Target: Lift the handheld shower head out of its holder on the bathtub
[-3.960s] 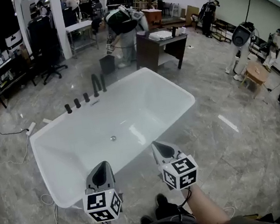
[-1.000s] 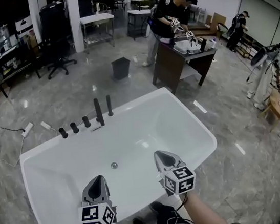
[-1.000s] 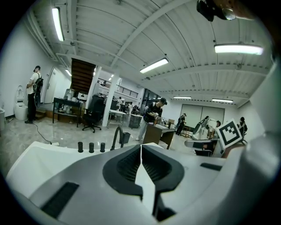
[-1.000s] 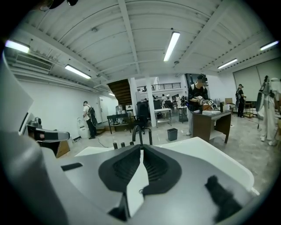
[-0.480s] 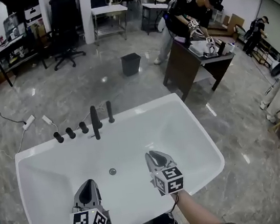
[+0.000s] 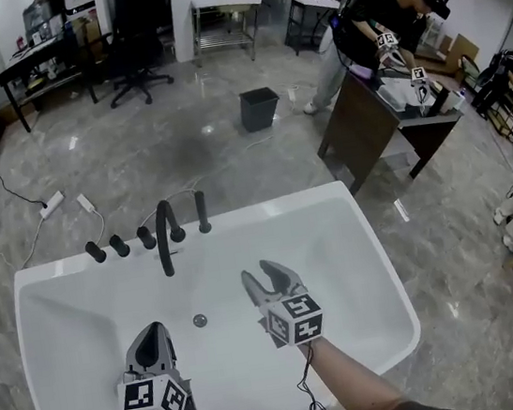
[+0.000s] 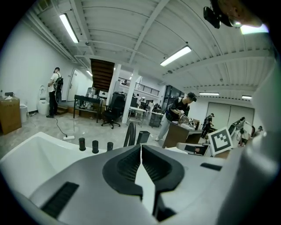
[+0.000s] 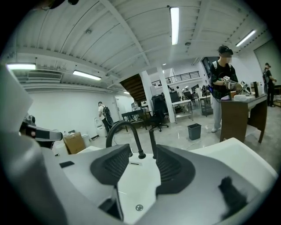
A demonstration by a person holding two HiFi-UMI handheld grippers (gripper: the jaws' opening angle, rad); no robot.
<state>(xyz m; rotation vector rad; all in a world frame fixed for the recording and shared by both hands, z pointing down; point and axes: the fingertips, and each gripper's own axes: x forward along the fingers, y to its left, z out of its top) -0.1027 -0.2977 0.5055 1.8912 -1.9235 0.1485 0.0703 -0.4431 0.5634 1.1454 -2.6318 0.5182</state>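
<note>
The black handheld shower head [image 6: 202,212] stands upright in its holder on the far rim of the white bathtub [image 6: 378,258], just right of the curved black spout [image 6: 163,233]. My right gripper [image 6: 260,276] hovers over the tub's middle, short of the fittings; its jaws are opening, with nothing between them. In the right gripper view the shower head [image 8: 151,141] and spout [image 8: 119,132] show through the gap of that gripper [image 8: 143,151]. My left gripper [image 6: 151,332] is shut and empty over the near part of the tub, and its view shows the jaws [image 7: 141,147] meeting.
Three black knobs [image 6: 118,245] line the rim left of the spout. The drain [image 6: 199,320] lies in the tub floor between the grippers. Beyond the tub are a dark bin [image 6: 260,107], a power strip [image 6: 51,204], and a person at a dark desk [image 6: 384,101].
Both grippers have moved forward over the tub toward the black fittings. The right jaws, shut earlier, now stand apart. The left gripper stays shut.
</note>
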